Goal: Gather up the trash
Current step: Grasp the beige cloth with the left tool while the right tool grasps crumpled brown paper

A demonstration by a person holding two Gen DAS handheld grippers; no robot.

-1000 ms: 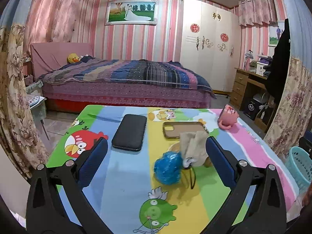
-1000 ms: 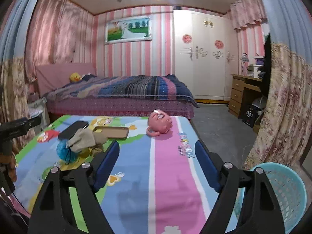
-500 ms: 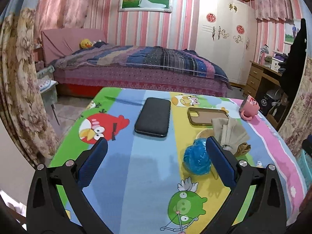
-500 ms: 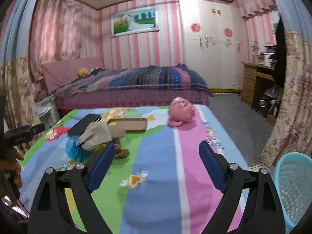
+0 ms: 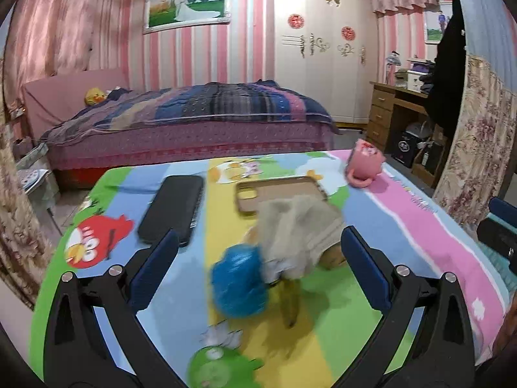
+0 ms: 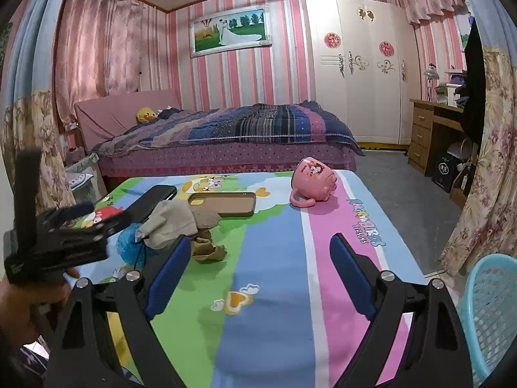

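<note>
A crumpled blue plastic wad lies on the cartoon tablecloth, touching a beige crumpled cloth and brown crumpled paper. My left gripper is open and empty, its jaws straddling the blue wad and cloth from just above. My right gripper is open and empty over the table's blue stripe, right of the pile. The blue wad and cloth also show in the right wrist view, beside the left gripper's body.
A black phone, a tan phone case and a tipped pink mug lie on the table. A light blue mesh basket stands on the floor at the right. A bed stands behind the table.
My left gripper has swung right and closer, so the blue wad and cloth now sit between its jaws. My right gripper has shifted slightly left and closer to the pile.
</note>
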